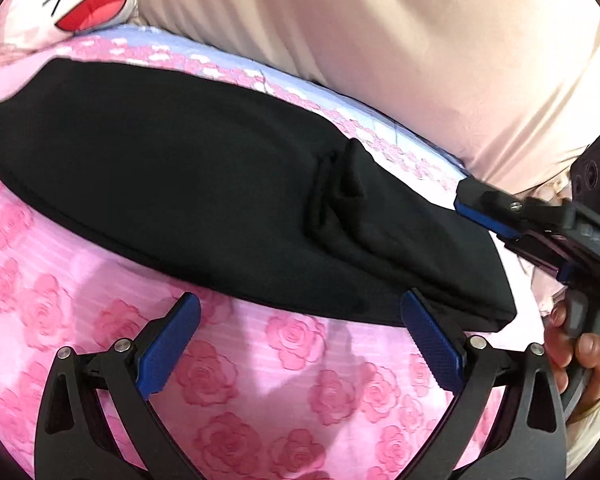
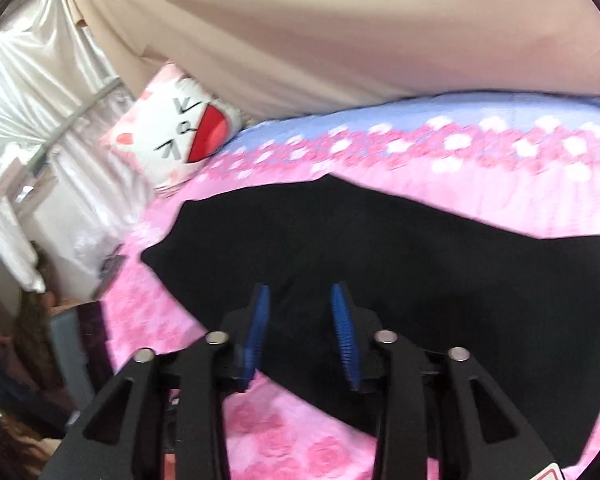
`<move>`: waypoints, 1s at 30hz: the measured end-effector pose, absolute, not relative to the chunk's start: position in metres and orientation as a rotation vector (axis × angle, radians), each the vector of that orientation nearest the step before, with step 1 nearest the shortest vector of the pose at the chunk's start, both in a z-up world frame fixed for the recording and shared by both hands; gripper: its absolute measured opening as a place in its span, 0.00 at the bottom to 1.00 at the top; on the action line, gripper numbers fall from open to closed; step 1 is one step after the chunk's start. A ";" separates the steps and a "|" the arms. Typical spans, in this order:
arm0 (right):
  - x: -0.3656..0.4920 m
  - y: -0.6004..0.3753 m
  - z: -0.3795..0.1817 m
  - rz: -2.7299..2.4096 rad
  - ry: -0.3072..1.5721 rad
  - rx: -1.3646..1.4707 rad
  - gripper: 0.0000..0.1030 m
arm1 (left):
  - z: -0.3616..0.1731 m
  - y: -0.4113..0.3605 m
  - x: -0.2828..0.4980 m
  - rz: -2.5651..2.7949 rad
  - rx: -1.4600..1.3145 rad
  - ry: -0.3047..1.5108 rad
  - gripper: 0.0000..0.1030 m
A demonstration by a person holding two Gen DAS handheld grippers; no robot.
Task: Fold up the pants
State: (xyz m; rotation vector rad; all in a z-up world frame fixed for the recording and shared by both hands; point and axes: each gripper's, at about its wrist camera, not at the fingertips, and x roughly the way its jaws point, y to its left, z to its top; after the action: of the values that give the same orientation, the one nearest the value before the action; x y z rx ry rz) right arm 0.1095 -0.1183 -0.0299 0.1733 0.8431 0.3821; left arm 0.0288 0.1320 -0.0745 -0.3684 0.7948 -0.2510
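On pink bedspread, black pants just ahead of spread left hand-held gripper, right hand-held gripper parted above them

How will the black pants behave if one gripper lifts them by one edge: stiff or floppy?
Probably floppy: the black pants lie flat on the pink bedspread with soft creases near the middle, so the free part would likely sag. The knit-looking cloth seems unlikely to slip from ribbed pads. The left gripper stands open at their edge.

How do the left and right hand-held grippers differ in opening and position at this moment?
The left hand-held gripper is spread wide; the right hand-held gripper has a narrower gap. The left sits at the near edge of the black pants, mostly over the pink rose bedsheet; the right is over the pants. Neither grips fabric.
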 end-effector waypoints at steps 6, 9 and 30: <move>0.134 -0.107 -0.082 0.216 0.964 0.053 0.10 | -0.047 0.119 0.028 -0.116 -0.057 0.752 0.95; 0.121 -0.118 -0.065 0.215 0.898 0.121 0.09 | -0.028 0.116 0.029 -0.070 0.045 0.715 0.95; 0.141 -0.279 -0.067 -0.128 0.869 0.186 0.00 | -0.065 0.005 0.136 0.022 0.191 0.803 0.96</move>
State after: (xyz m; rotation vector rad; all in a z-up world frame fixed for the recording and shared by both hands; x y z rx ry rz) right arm 0.1406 -0.2790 -0.0667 0.1859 0.8692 -0.1281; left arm 0.1361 0.0051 -0.0653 0.1912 0.8025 0.0221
